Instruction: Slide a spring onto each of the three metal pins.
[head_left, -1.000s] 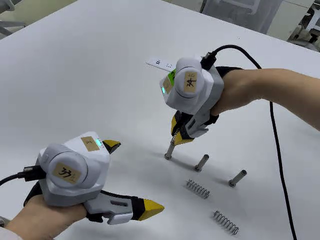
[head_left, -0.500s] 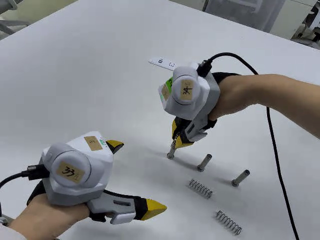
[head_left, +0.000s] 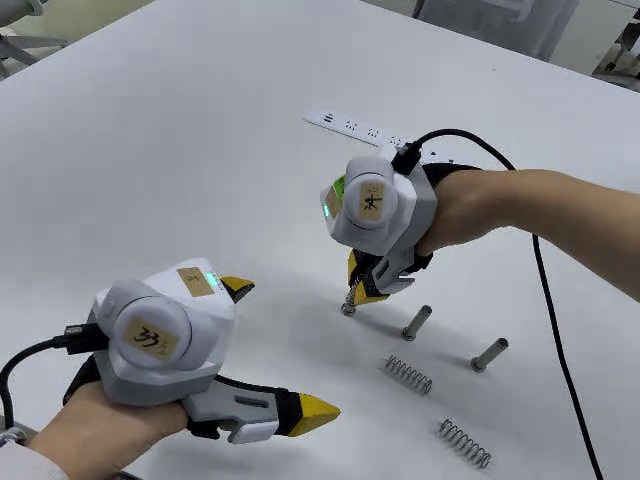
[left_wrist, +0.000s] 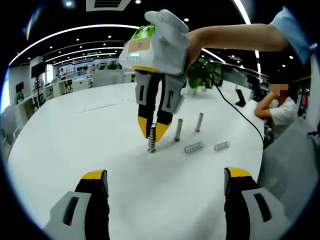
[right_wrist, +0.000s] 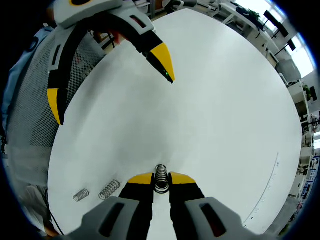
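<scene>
Spring (right_wrist: 161, 178), a thin grey wire coil, is pinched upright at the end pin (left_wrist: 151, 149) by the right gripper (head_left: 362, 292). The left gripper (left_wrist: 166, 175) is spread wide.

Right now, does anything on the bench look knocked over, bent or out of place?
Nothing stands out. Both bare pins stand upright, two loose springs lie flat beside them, and the right gripper is shut on a spring at the third pin.
</scene>
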